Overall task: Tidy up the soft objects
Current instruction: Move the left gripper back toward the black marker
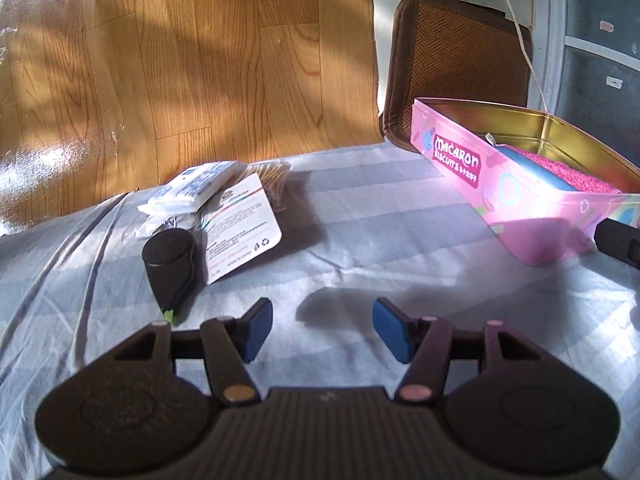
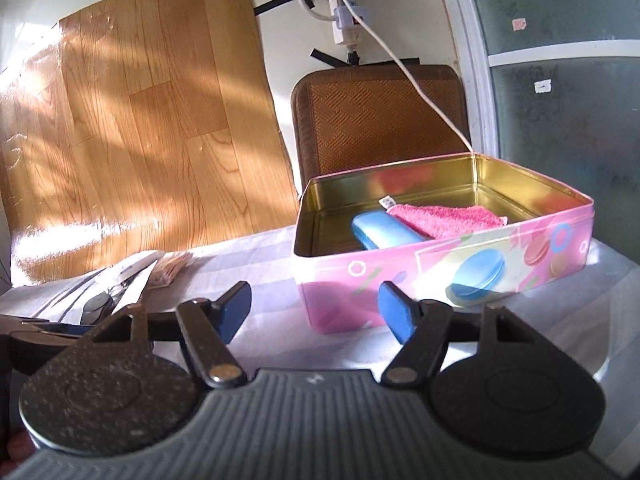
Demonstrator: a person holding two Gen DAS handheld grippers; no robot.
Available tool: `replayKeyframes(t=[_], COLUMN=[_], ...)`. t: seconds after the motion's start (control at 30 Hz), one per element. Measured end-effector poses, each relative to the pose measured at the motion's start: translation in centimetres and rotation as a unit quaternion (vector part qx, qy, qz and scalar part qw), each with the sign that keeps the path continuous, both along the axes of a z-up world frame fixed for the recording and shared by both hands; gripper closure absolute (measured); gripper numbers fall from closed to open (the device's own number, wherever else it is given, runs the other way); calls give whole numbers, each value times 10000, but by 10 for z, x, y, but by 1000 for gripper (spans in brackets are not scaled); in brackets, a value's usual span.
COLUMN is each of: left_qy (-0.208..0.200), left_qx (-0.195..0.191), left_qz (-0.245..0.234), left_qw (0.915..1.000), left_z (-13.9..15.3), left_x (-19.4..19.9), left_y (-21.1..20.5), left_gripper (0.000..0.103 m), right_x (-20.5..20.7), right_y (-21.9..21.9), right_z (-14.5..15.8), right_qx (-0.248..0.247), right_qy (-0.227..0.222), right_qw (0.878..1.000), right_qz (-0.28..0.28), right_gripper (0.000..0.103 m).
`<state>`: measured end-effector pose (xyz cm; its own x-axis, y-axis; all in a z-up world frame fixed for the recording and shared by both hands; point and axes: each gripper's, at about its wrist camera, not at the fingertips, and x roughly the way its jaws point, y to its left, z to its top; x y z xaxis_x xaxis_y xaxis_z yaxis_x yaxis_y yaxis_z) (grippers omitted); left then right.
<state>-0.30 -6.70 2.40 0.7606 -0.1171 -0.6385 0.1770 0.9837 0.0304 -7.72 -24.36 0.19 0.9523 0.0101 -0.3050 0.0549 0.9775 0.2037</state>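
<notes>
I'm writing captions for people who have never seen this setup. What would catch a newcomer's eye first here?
The bright pink biscuit tin stands open on the right of the striped sheet, with a pink cloth and a blue case inside. On the left lies a small heap: a black roll, a white packet and a printed card. Behind, sunlit wood-grain panelling fills the background.

Ahead of the fingers, a sheet of wood-grain flooring (image 2: 140, 120) against a pale wall (image 2: 276, 64), streaked with sunlight. To its right, a brown woven cushion (image 2: 376, 128) standing upright, under a taped power strip (image 2: 344, 4) with a white cable (image 2: 420, 88). Far right, frosted glass panels (image 2: 560, 112). Below, a striped grey sheet (image 1: 360, 220).
</notes>
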Motion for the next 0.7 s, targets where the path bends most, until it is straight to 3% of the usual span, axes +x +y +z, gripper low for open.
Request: replayKeyframes(t=[0.43, 0.7], left_qy=[-11, -144], left_qx=[116, -2], left_qz=[381, 874], left_qw=[9992, 9961], left_z=[-11, -12], left_x=[-2, -8], left_y=[40, 98], left_gripper=[45, 40], right_x=[9, 19], right_y=[29, 68], right_z=[-6, -3], right_qx=[-153, -437], right_qy=[230, 303], right_qw=[9989, 9944], right_qz=[376, 916], right_gripper=[31, 32])
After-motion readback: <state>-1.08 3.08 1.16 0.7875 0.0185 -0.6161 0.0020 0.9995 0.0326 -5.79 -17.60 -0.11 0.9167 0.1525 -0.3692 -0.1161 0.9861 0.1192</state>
